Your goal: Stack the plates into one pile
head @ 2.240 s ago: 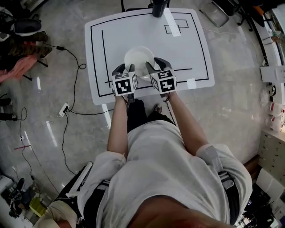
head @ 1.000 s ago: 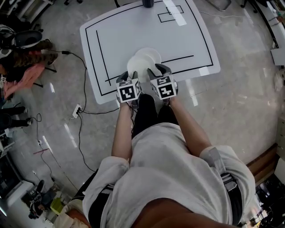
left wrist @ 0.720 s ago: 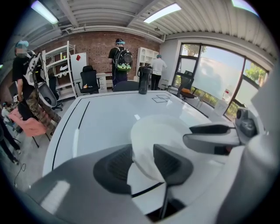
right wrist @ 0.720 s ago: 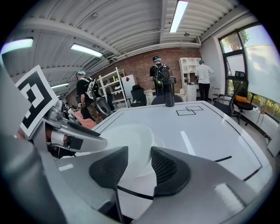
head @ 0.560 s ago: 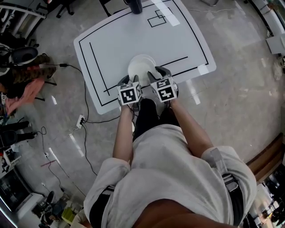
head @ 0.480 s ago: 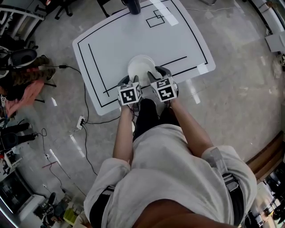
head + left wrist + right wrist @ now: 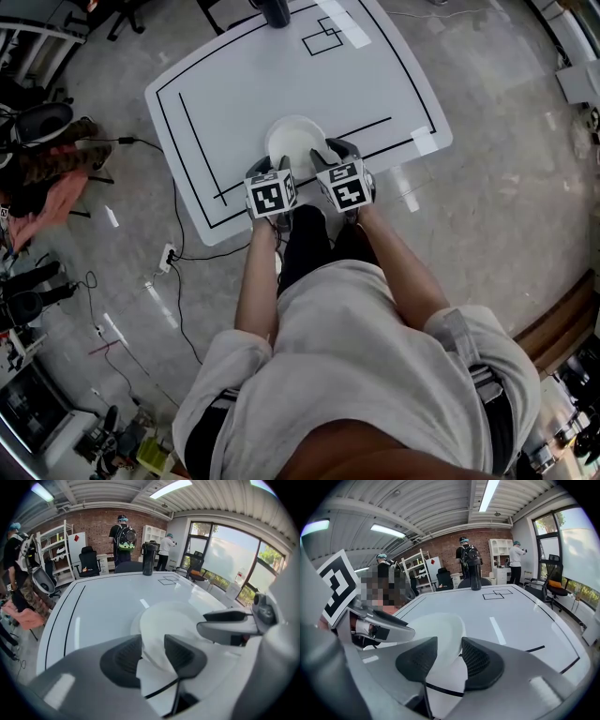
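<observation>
The left gripper and the right gripper hung, jaws wide and gripping nothing, at the near rim of the plate pile.

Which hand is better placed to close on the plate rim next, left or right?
Left, narrowly. The plate fills the gap between the left hand-held gripper's open jaws; the right hand-held gripper's open jaws frame only its edge, with bare table alongside.
</observation>
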A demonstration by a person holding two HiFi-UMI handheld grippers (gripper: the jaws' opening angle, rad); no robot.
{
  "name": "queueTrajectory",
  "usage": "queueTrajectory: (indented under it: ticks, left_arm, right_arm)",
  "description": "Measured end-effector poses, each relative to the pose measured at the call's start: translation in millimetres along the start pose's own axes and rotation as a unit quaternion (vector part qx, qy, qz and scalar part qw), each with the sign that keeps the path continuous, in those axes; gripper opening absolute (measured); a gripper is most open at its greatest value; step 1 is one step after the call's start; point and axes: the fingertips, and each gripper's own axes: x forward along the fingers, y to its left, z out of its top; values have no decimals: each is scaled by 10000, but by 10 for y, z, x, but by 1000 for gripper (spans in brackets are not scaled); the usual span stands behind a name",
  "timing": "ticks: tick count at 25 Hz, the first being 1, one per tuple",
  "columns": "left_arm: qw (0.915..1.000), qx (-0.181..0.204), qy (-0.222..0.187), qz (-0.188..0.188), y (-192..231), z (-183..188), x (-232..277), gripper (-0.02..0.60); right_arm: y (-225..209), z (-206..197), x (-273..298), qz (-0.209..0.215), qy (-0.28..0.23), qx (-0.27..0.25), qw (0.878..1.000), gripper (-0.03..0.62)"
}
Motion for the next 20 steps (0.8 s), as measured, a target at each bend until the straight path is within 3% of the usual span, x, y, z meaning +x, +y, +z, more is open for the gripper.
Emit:
queueTrajectory:
  ticks: [20]
  left_arm:
    - [9997, 176, 104, 101, 110, 28, 178, 153]
  right_arm:
    - [-31, 45, 192, -32, 198, 24, 9998, 170]
